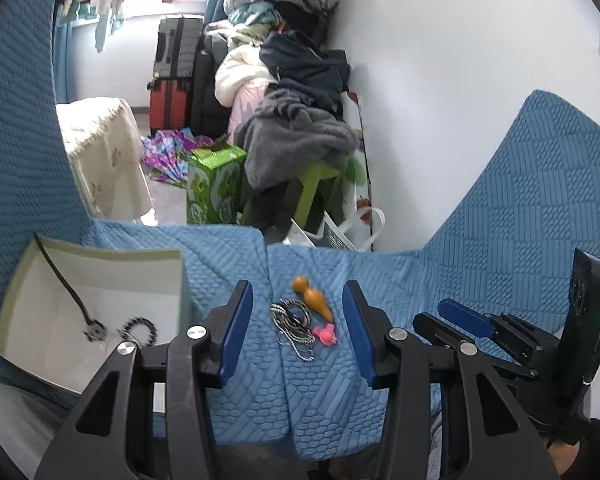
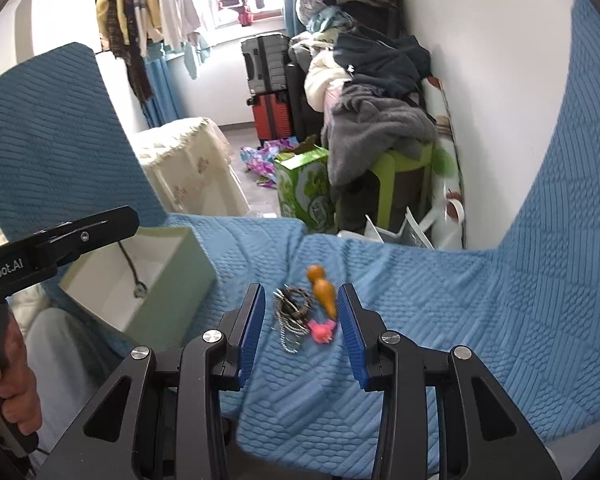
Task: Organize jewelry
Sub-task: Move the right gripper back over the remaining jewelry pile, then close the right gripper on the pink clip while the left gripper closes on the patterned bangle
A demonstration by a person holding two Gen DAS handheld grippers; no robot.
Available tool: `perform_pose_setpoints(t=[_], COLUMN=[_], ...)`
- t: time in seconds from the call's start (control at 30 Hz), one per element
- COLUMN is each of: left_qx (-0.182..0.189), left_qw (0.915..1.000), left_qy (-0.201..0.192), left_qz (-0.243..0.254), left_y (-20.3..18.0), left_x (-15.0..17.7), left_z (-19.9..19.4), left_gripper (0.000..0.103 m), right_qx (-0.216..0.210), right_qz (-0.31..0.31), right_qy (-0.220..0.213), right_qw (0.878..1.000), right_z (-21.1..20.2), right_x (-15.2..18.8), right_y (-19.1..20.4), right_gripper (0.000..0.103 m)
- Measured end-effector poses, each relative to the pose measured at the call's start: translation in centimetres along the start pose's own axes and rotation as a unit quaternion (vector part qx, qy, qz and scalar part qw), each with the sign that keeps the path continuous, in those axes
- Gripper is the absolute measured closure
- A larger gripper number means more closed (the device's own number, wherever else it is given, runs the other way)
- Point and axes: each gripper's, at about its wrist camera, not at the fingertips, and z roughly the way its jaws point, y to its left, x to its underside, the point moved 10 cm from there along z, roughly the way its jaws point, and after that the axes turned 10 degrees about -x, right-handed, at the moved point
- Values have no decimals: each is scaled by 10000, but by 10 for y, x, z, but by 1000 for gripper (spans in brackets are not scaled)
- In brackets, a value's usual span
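A tangle of silver and dark chains point(image 1: 294, 324) lies on the blue quilted cover, with an orange wooden gourd pendant point(image 1: 312, 298) and a small pink charm point(image 1: 325, 334) beside it. My left gripper point(image 1: 298, 332) hangs open above them, nothing between its pads. In the right wrist view the same chains point(image 2: 292, 316), gourd point(image 2: 323, 291) and pink charm point(image 2: 322, 330) lie in front of my right gripper point(image 2: 302, 330), also open and holding nothing. To the left sits an open pale green box point(image 1: 100, 254) point(image 2: 172, 300) holding a black cord pendant point(image 1: 94, 330) and a dark beaded bracelet point(image 1: 140, 326).
The blue cover point(image 1: 320, 392) spans the seat and rises at both sides. Beyond its far edge stand a green carton point(image 1: 214, 184), a green stool under piled clothes point(image 1: 316, 184), a white bag point(image 1: 332, 232) and suitcases point(image 1: 176, 76). A hand point(image 2: 8, 380) grips the left tool's handle.
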Motion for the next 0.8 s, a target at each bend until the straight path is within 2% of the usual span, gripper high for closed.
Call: perform_pose_setpoints(t=[0.07,0.23,0.33,0.43,0.57,0.8], left_qx=[250,402,428,535,553,539], left_qw=[9996,9990,9983,9964,9949,9911], left_qy=[19,199,363,635,824,1220], left_qz=[-113,-42,130,149,168,13], left_y=[-5,-14,-18,-21,-23,-21], left_x=[7,24,35,51,63,80], left_z=[8,34,54,79,105,146], left_gripper=[55,57,68,78,79,79], right_qx=[34,121,0,-179,-428,-548], right_qz=[22,112,92,130,233,266], right_qy=[-2,53,61,263,465,925], right_qw=[10000,9999,9999,9994,9977,9938], right_z=[6,25,37,53,74,115], right_x=[8,34,45,54,57,66], right_y=[-7,-25,-30,-31,-32,-39], right_gripper=[67,67,68,71,73,73])
